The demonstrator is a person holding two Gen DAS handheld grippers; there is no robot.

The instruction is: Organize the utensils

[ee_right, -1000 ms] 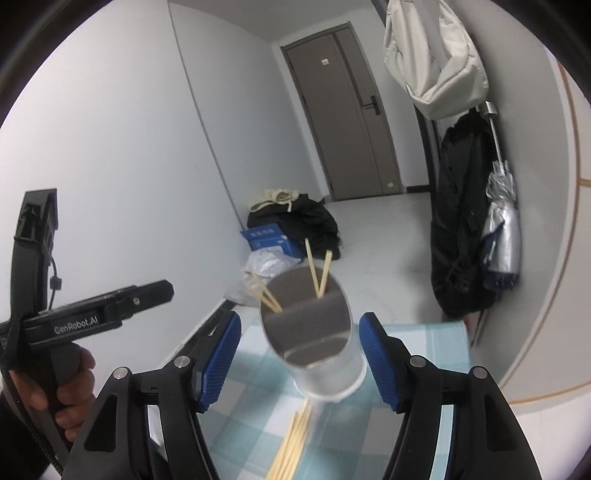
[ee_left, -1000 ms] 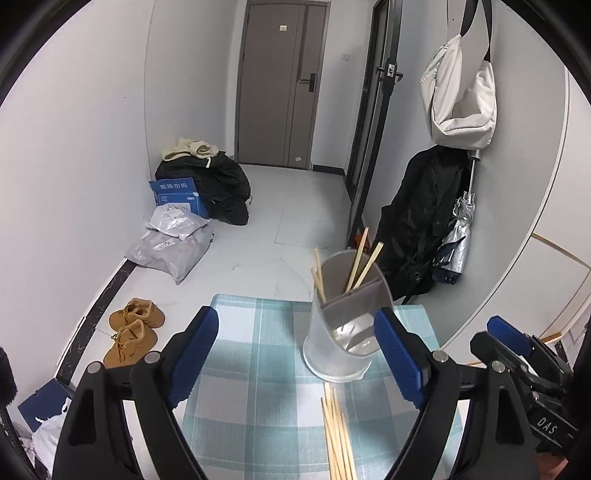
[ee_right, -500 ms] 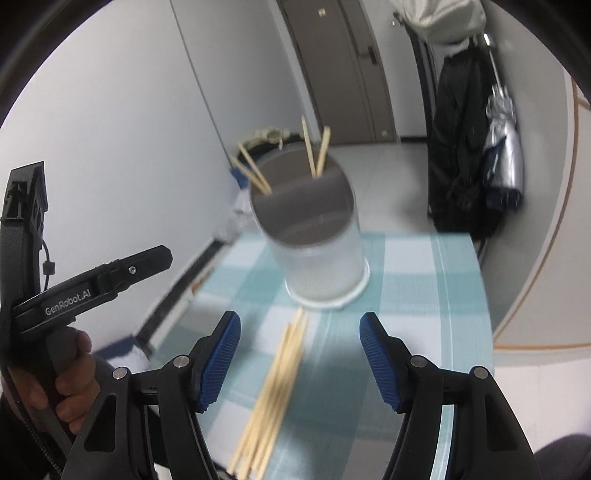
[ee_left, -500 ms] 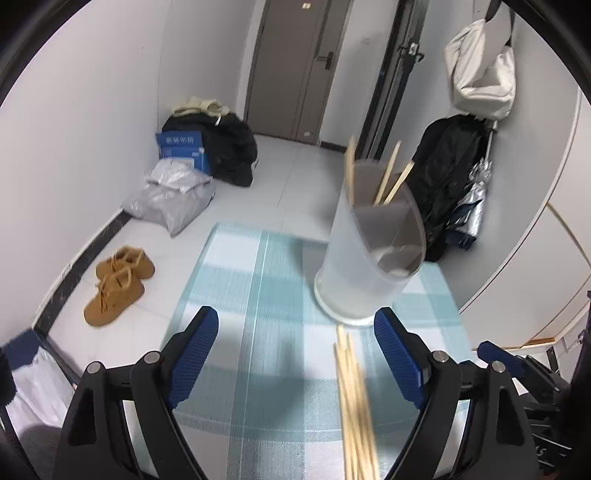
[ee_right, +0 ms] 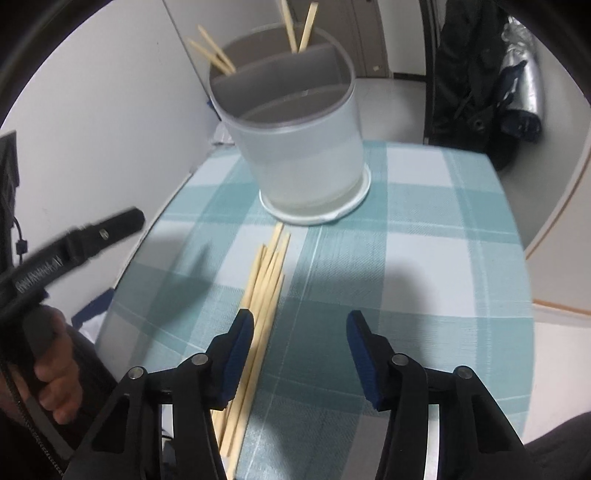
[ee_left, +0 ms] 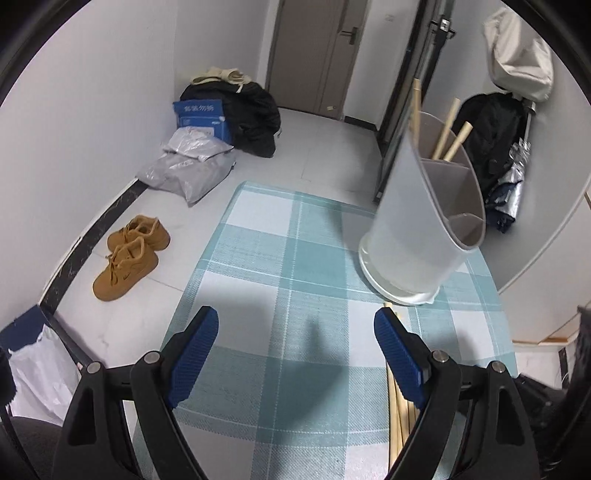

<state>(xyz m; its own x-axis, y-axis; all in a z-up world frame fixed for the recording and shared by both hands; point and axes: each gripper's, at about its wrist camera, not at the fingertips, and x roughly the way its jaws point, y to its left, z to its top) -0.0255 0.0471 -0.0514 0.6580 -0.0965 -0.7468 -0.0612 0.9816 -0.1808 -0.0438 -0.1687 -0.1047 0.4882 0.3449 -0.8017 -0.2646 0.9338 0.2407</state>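
Observation:
A frosted white utensil holder (ee_right: 299, 147) with grey dividers stands at the far side of the checked table; it also shows in the left wrist view (ee_left: 417, 225). A few wooden chopsticks stand in its back compartments (ee_right: 295, 26). A bundle of several loose chopsticks (ee_right: 264, 280) lies on the cloth in front of the holder, partly under my right gripper's left finger; in the left wrist view the chopsticks (ee_left: 397, 410) lie beside the right finger. My right gripper (ee_right: 300, 325) is open and empty above the cloth. My left gripper (ee_left: 296, 325) is open and empty.
The teal checked tablecloth (ee_left: 295, 258) covers a small round table with edges close on all sides. On the floor are brown shoes (ee_left: 129, 254), bags and a blue box (ee_left: 199, 114). A black coat and umbrella (ee_left: 509, 177) hang at right. The left gripper's handle (ee_right: 70, 251) shows at left.
Both grippers have pulled back and tilted down toward the table. The holder now sits farther up in both views and more of the loose chopsticks shows.

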